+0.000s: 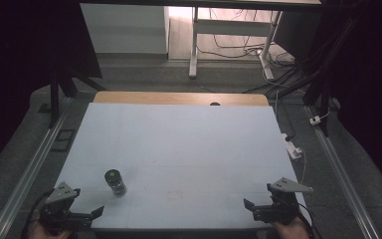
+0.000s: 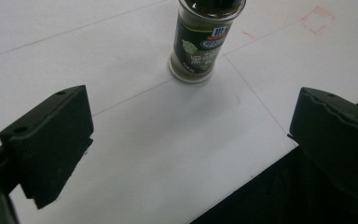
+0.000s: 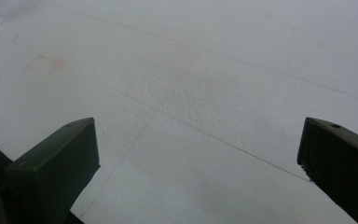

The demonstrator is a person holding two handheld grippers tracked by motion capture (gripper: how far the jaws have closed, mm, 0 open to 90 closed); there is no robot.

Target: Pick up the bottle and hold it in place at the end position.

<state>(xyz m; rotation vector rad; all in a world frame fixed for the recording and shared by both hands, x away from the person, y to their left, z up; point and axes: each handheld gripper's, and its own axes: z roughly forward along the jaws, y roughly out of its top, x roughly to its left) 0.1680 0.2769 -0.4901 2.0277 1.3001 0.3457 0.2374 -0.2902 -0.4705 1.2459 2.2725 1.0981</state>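
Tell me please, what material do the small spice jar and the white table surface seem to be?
Spice jar: probably clear glass or plastic, glossy; the dark contents show through under a printed label. Table surface: a matte white board with thin seam lines, possibly foam or laminate.

Dim, grainy pictures; brightest light falls at the far doorway.

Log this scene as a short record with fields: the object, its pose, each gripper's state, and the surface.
object: small clear glass spice jar with a dark cap and dark label
pose: upright, standing on the near left part of the table
left gripper: open, nothing between the jaws, apart from the jar, at the near left edge
right gripper: open, nothing between the jaws, at the near right edge
surface: white table top with thin lines and a faint red square mark
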